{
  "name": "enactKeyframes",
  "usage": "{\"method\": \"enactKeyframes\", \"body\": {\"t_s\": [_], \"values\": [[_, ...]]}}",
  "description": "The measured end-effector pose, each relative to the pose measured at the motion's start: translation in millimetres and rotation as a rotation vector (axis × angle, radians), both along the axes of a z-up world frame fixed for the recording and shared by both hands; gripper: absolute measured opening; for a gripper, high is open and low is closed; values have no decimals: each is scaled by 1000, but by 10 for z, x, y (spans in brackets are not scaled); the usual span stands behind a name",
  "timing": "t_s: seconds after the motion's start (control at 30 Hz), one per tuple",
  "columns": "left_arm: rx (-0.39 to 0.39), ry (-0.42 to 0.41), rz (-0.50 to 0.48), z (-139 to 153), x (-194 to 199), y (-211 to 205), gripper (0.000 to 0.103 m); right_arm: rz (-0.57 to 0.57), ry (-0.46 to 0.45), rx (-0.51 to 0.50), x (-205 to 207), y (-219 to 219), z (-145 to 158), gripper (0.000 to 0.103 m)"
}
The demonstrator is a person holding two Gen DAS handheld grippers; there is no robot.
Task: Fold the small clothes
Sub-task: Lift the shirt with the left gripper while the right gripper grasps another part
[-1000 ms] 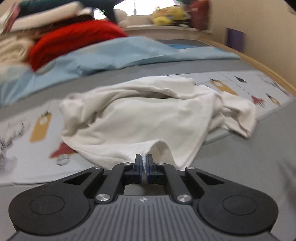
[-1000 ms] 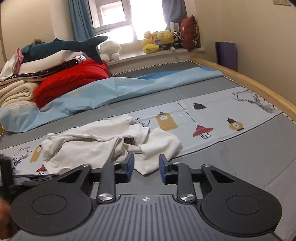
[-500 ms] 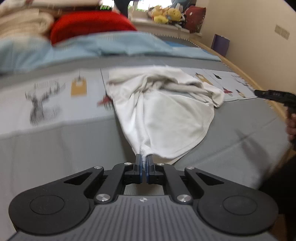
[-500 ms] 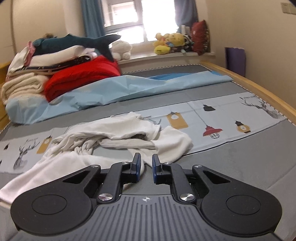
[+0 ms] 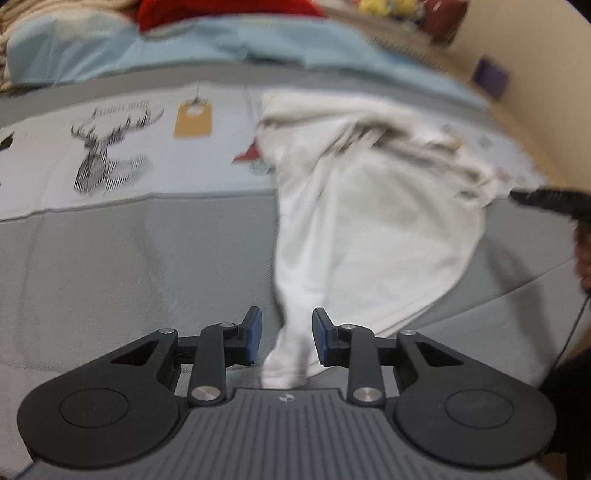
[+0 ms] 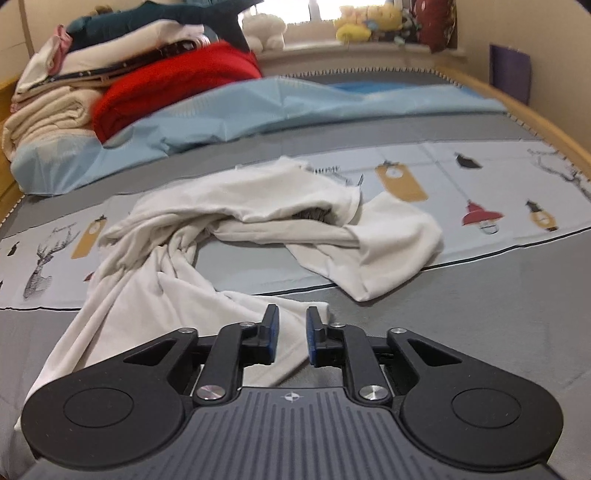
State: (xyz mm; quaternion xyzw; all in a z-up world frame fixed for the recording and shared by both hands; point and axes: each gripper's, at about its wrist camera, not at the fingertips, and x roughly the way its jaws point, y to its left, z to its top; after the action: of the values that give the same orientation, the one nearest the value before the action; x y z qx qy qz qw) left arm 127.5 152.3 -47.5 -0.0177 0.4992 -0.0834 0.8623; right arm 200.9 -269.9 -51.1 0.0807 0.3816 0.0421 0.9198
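White garment crumpled on bed cover, long axis running away from both tongs. Left gripper opening, corner strip between pads, unpinched. Right gripper opening, empty, over near hem. Left nearer.

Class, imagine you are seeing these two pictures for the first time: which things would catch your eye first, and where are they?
The crumpled white garment sprawls mid-bed across the grey printed sheet, one corner lying between the opening pads of the left claw. Behind it, a red blanket glows in the stacked bedding at the far left, with soft toys on the windowsill.
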Motion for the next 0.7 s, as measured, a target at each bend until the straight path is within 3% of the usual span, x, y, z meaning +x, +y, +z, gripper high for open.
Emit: {"method": "enactKeyframes", "body": {"t_s": [0.13,0.23,0.43,0.47,0.53,0.57,0.67,0.7], "values": [[-1,45,17,-151,203,-57,34,-14,51,8,309,19,-228,35],[-25,72,26,-227,309,-96,40,-26,110,14,516,20,-454,35],[18,129,13,-402,450,-175,40,12,187,25,744,40,-743,35],[28,139,15,-438,467,-168,40,19,191,9,745,57,-766,30],[32,151,18,-478,483,-141,40,53,192,-28,728,100,-765,1],[32,158,18,-500,483,-132,39,71,193,-25,724,104,-752,1],[53,165,1,-523,453,-141,13,94,142,-44,597,44,-604,0],[68,160,-7,-517,436,-148,11,93,125,-46,538,-5,-532,0]]}}
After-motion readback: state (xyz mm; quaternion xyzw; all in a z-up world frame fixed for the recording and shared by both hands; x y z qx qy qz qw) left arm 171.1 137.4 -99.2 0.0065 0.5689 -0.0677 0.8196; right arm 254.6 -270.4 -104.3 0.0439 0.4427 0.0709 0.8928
